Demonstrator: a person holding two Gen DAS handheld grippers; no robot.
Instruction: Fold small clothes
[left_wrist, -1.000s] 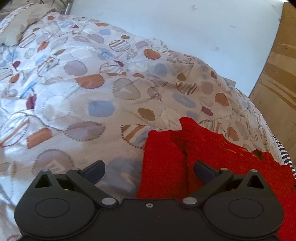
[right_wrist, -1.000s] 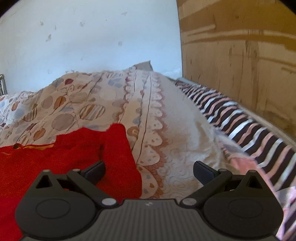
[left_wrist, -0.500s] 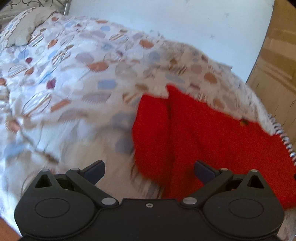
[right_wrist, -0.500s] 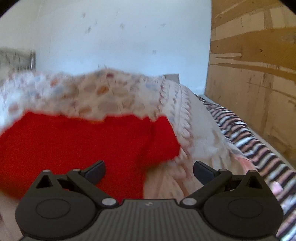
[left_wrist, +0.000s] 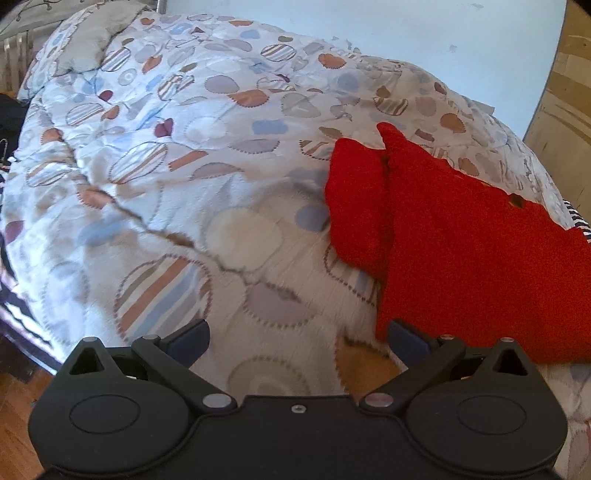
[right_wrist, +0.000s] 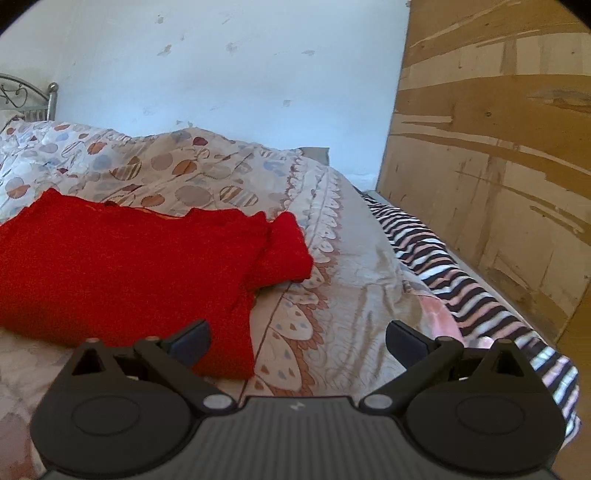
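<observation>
Hovering wide open and empty: left gripper (left_wrist: 297, 341) over patterned quilt (left_wrist: 192, 177), right gripper (right_wrist: 297, 339) beside striped sheet (right_wrist: 436, 251). Red knit sweater (right_wrist: 122, 266) flat on quilt between both, also in left view (left_wrist: 480, 266), 2 sleeves already tucked alongside body. Looks like mid-fold, between grasps. Next probably needs pinching 2 hem corners and carrying them toward collar. Versus 1 s ago: both tools pulled back and higher, more quilt showing, sweater farther off.

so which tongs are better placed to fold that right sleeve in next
Right. The right tongs are open with the red sweater's sleeve just ahead; the left tongs face the opposite sleeve.
</observation>
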